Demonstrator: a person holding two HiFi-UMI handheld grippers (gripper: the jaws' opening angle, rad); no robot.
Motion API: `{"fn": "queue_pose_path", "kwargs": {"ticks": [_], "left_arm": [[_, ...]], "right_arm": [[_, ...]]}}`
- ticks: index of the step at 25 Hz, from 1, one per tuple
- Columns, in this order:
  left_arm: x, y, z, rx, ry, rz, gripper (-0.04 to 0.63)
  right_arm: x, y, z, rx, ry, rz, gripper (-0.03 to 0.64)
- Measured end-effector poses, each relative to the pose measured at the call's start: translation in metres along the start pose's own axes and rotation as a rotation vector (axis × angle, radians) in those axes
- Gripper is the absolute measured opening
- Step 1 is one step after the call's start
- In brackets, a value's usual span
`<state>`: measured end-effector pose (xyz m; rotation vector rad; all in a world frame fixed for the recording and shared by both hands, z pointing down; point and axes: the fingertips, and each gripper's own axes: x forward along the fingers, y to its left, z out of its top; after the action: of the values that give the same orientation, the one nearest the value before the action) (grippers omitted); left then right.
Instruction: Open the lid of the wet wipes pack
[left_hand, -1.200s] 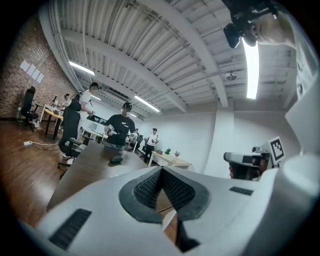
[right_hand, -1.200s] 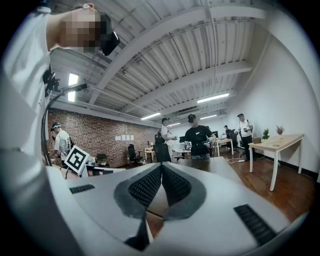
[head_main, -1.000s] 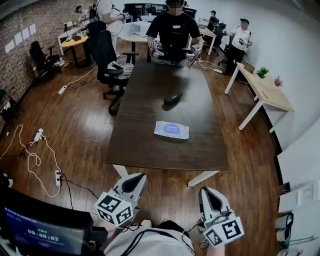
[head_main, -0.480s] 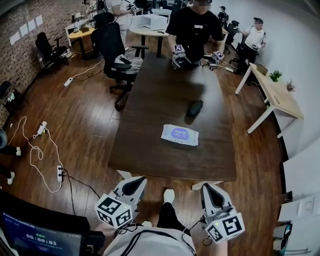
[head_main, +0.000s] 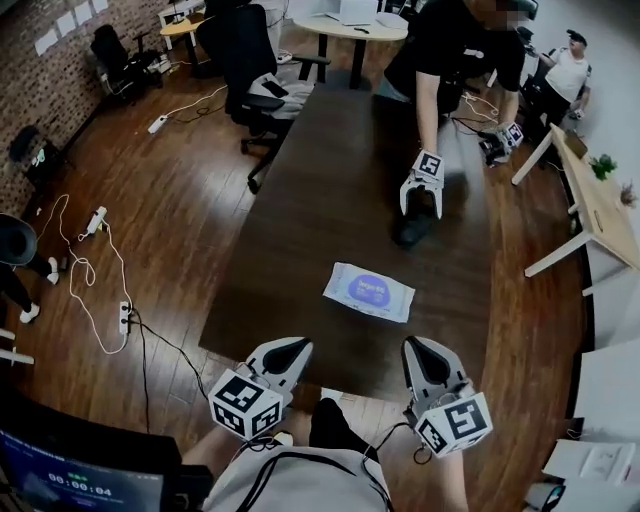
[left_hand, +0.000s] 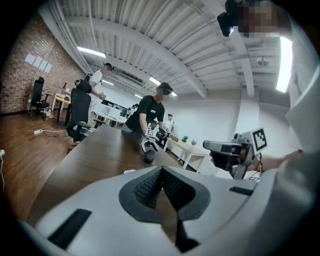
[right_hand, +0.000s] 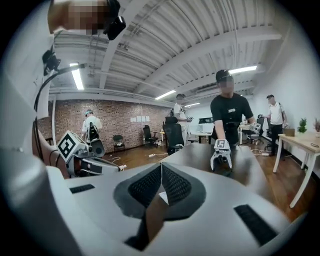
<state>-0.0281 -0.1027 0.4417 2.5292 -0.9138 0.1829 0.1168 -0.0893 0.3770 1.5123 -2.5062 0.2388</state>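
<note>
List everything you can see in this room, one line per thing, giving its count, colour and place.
table: one, dark brown, centre of the room
wet wipes pack: one, white with a purple label, flat on the table's near half
small object: one, black, on the table beyond the pack
other person: one, black shirt, leaning over the table's far end, holding grippers
office chair: one, black, by the table's far left corner
power strips: two, white, on the wooden floor at left
side desk: one, light top with white legs, at right
left hand-held gripper: one, grey with a marker cube, at the table's near edge, shut, empty
right hand-held gripper: one, grey with a marker cube, beside it, shut, empty
</note>
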Motion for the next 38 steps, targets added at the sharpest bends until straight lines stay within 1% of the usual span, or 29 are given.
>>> {"fn": "queue_pose_path", "kwargs": {"ticks": [4, 7, 10, 13, 16, 18, 20, 21, 23, 24, 27, 32, 36, 38], "left_arm": [[0.062, 0.02, -0.004, 0.034, 0.071, 0.054, 0.0], [0.105, 0.035, -0.008, 0.04, 0.11, 0.074, 0.001], [0.142, 0.05, -0.021, 0.035, 0.173, 0.08, 0.002], [0.166, 0.061, -0.043, 0.024, 0.249, 0.081, 0.002], [0.18, 0.076, -0.057, 0.017, 0.293, 0.095, 0.002], [0.185, 0.084, -0.07, -0.003, 0.325, 0.104, 0.002], [0.189, 0.09, -0.083, -0.01, 0.359, 0.111, 0.001], [0.191, 0.092, -0.088, -0.008, 0.373, 0.114, 0.001], [0.193, 0.096, -0.097, -0.01, 0.395, 0.121, 0.001], [0.194, 0.097, -0.101, -0.018, 0.405, 0.121, 0.001], [0.199, 0.099, -0.112, -0.04, 0.444, 0.12, 0.002], [0.202, 0.102, -0.123, -0.052, 0.488, 0.125, 0.001], [0.205, 0.102, -0.125, -0.061, 0.486, 0.123, 0.001], [0.205, 0.101, -0.126, -0.059, 0.486, 0.122, 0.0]], "right_arm": [[0.06, -0.049, -0.019, -0.092, 0.085, 0.092, 0.008], [0.098, -0.068, -0.045, -0.184, 0.182, 0.169, 0.008], [0.127, -0.072, -0.065, -0.216, 0.252, 0.251, 0.009], [0.144, -0.071, -0.088, -0.233, 0.295, 0.299, 0.009], [0.161, -0.071, -0.124, -0.33, 0.399, 0.336, 0.016], [0.168, -0.071, -0.147, -0.39, 0.477, 0.366, 0.06], [0.174, -0.07, -0.163, -0.421, 0.527, 0.393, 0.088], [0.176, -0.07, -0.17, -0.429, 0.547, 0.405, 0.112], [0.181, -0.068, -0.181, -0.443, 0.586, 0.427, 0.191], [0.184, -0.068, -0.185, -0.448, 0.602, 0.436, 0.22], [0.189, -0.07, -0.195, -0.441, 0.641, 0.453, 0.291], [0.194, -0.07, -0.211, -0.446, 0.703, 0.468, 0.334], [0.197, -0.073, -0.219, -0.469, 0.725, 0.459, 0.337], [0.198, -0.074, -0.223, -0.457, 0.744, 0.469, 0.337]]}}
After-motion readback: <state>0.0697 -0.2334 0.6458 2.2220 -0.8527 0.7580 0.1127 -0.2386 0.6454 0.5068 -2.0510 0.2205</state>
